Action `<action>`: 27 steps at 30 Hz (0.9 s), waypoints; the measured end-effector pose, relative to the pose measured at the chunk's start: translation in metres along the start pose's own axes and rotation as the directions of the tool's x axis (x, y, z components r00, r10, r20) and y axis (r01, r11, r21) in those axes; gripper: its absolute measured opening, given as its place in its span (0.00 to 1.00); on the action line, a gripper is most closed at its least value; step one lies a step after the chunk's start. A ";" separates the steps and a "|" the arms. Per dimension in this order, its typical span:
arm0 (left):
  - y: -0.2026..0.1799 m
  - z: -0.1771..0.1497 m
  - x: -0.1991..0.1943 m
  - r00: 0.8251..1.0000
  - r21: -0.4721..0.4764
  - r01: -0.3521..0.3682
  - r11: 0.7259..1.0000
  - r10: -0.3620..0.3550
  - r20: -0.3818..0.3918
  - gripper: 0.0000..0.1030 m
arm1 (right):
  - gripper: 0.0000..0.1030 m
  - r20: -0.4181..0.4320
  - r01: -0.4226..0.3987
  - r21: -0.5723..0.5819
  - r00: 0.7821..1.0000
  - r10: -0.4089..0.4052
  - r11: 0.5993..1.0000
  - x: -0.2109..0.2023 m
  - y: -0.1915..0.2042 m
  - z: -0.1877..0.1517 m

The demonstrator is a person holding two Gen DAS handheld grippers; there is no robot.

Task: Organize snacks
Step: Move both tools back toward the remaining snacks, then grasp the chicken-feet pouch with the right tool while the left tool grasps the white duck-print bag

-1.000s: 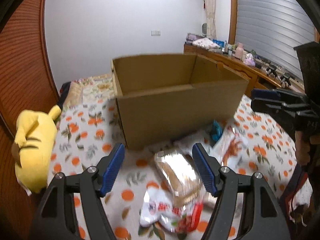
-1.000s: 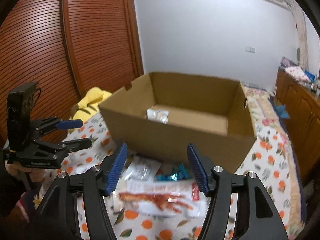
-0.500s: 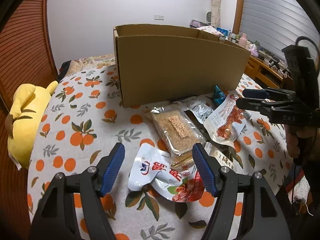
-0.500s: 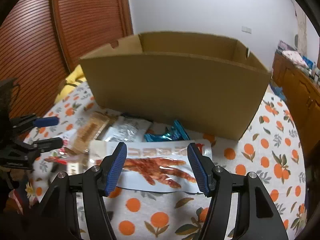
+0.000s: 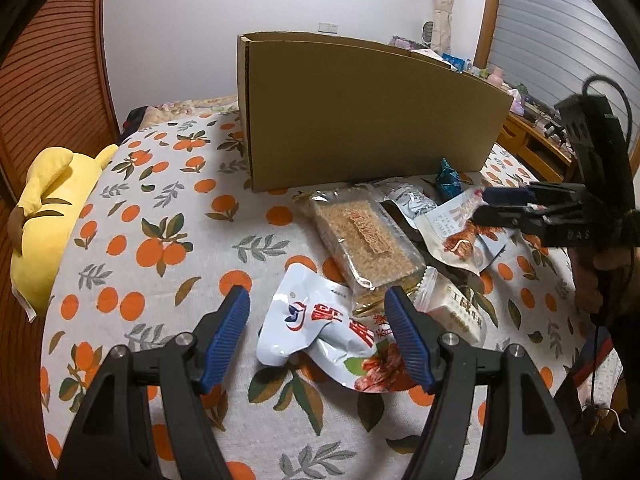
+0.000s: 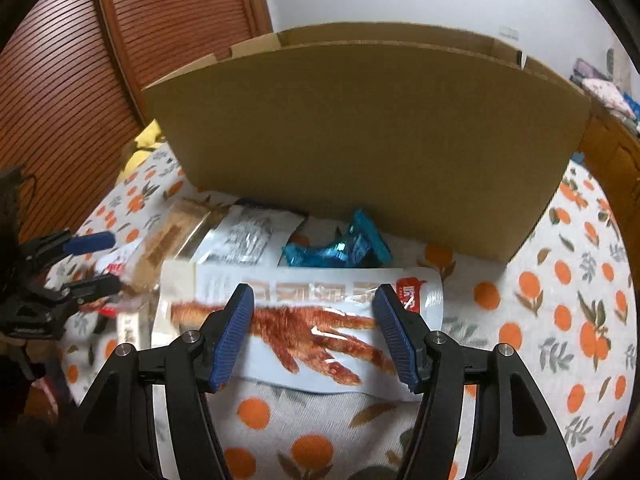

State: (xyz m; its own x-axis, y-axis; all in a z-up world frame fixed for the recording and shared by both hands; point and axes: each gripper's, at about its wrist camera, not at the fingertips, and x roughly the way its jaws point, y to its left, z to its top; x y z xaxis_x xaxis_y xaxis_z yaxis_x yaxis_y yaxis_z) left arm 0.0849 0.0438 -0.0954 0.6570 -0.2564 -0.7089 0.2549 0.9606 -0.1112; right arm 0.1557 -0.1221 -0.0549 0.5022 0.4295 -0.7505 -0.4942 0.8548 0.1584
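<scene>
Several snack packs lie on the orange-print cloth in front of a cardboard box (image 5: 360, 112). My left gripper (image 5: 320, 332) is open just above a white and red pouch (image 5: 320, 336). Past it lie a clear pack of brown crackers (image 5: 364, 240) and a small white bar (image 5: 456, 312). My right gripper (image 6: 312, 328) is open, low over a white pouch showing chicken feet (image 6: 304, 320), its fingers on either side of it. A blue wrapped candy (image 6: 340, 248) and a silver pack (image 6: 248, 236) lie between that pouch and the box (image 6: 360, 140).
A yellow plush toy (image 5: 44, 216) lies at the left edge of the cloth. A wooden slatted door (image 6: 80, 80) stands at the left. A wooden counter with clutter (image 5: 532, 128) runs along the right.
Both grippers have come down from above the box to just over the snacks. The right gripper now straddles the chicken-feet pouch; the left is over the white and red pouch. Both stay open.
</scene>
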 end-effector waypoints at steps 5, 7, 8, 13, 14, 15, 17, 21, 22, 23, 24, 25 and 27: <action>-0.001 -0.002 -0.002 1.000 -0.003 0.007 1.000 -0.007 0.001 0.69 | 0.63 -0.031 -0.005 -0.028 1.000 0.004 1.000 -0.014 0.005 -0.022; -0.002 -0.002 -0.002 1.000 -0.004 0.008 1.000 -0.008 -0.003 0.69 | 0.63 -0.037 -0.009 -0.037 0.999 0.007 0.999 -0.020 0.009 -0.029; -0.002 -0.002 -0.002 1.000 -0.002 0.008 1.000 -0.008 -0.005 0.69 | 0.63 -0.041 -0.009 -0.043 0.999 0.008 0.999 -0.021 0.011 -0.031; -0.006 -0.003 0.000 1.000 0.010 0.006 1.000 -0.006 -0.015 0.69 | 0.64 -0.058 0.006 -0.102 0.998 -0.012 0.995 -0.026 0.029 -0.041; -0.006 -0.004 0.001 1.000 0.010 0.004 1.000 -0.004 -0.019 0.69 | 0.65 -0.056 0.011 -0.117 0.998 -0.017 0.993 -0.027 0.031 -0.041; -0.006 -0.005 0.002 1.000 0.008 0.003 1.000 -0.003 -0.022 0.69 | 0.66 -0.054 0.021 -0.141 0.998 -0.029 0.990 -0.026 0.035 -0.041; -0.005 -0.005 0.005 1.000 0.002 0.004 1.000 -0.004 -0.029 0.69 | 0.66 -0.053 0.045 -0.178 0.997 -0.055 0.983 -0.022 0.040 -0.039; -0.004 -0.006 0.006 0.999 -0.001 0.006 1.000 -0.006 -0.033 0.69 | 0.69 -0.050 0.063 -0.227 0.996 -0.077 0.972 -0.012 0.046 -0.033; -0.004 -0.006 0.006 0.999 -0.001 0.007 1.000 -0.007 -0.033 0.69 | 0.70 -0.048 0.061 -0.237 0.996 -0.075 0.970 -0.010 0.046 -0.031; -0.004 -0.006 0.005 0.999 -0.002 0.007 1.000 -0.007 -0.032 0.69 | 0.70 -0.049 0.063 -0.252 0.996 -0.078 0.966 -0.005 0.047 -0.027; -0.003 -0.005 0.005 0.999 -0.003 0.008 1.000 -0.008 -0.031 0.69 | 0.71 -0.048 0.072 -0.260 0.995 -0.087 0.963 -0.002 0.048 -0.024; -0.003 -0.005 0.005 0.999 -0.004 0.009 1.000 -0.009 -0.031 0.69 | 0.71 -0.044 0.078 -0.273 0.995 -0.093 0.959 0.001 0.049 -0.021; -0.002 -0.005 0.005 0.999 -0.007 0.011 1.000 -0.011 -0.033 0.69 | 0.76 -0.052 0.068 -0.304 0.995 -0.088 0.950 0.008 0.051 -0.017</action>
State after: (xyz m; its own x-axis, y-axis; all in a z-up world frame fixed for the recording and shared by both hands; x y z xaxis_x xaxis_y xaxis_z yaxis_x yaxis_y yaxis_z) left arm 0.0840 0.0409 -0.1021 0.6304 -0.2637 -0.7301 0.2572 0.9584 -0.1240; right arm 0.1223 -0.0798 -0.0632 0.5060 0.3367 -0.7941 -0.6510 0.7531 -0.0955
